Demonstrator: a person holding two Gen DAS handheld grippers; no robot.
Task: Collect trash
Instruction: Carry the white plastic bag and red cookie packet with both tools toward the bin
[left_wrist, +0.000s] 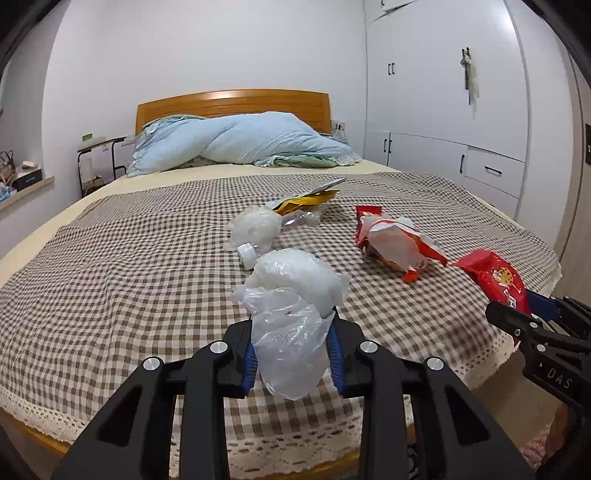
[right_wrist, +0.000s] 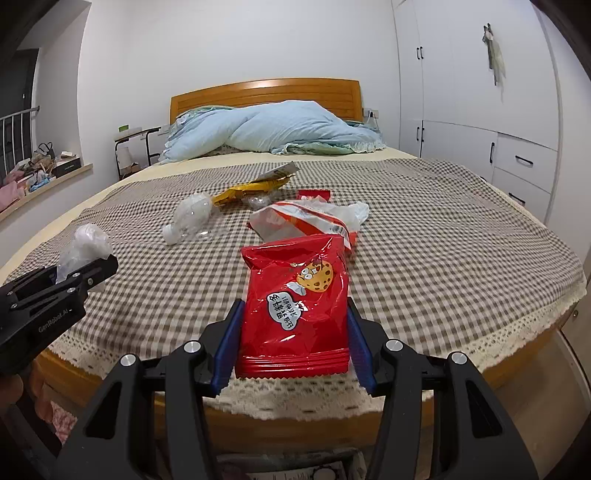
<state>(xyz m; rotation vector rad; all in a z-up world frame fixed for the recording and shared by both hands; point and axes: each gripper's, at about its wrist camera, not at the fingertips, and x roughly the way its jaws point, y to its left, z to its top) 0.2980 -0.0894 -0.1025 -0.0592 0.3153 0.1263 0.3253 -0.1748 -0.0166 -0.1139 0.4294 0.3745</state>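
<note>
My left gripper (left_wrist: 293, 347) is shut on a crumpled clear plastic bag (left_wrist: 291, 317), held above the bed's near edge; it also shows in the right wrist view (right_wrist: 83, 247). My right gripper (right_wrist: 293, 332) is shut on a red cookie packet (right_wrist: 295, 302), which also shows in the left wrist view (left_wrist: 496, 278). On the checked bedspread (left_wrist: 129, 258) lie a crushed clear bottle with a white cap (left_wrist: 253, 230), a yellow wrapper (left_wrist: 303, 201), an orange-and-white snack bag (left_wrist: 397, 243) and a small red wrapper (left_wrist: 367, 211).
A blue duvet (left_wrist: 240, 142) is piled at the wooden headboard (left_wrist: 232, 103). White wardrobes (left_wrist: 461, 110) stand along the right. A side table (left_wrist: 98, 155) and a cluttered window sill (left_wrist: 22, 184) are at the left. The bed's lace edge (right_wrist: 295, 398) is just below my grippers.
</note>
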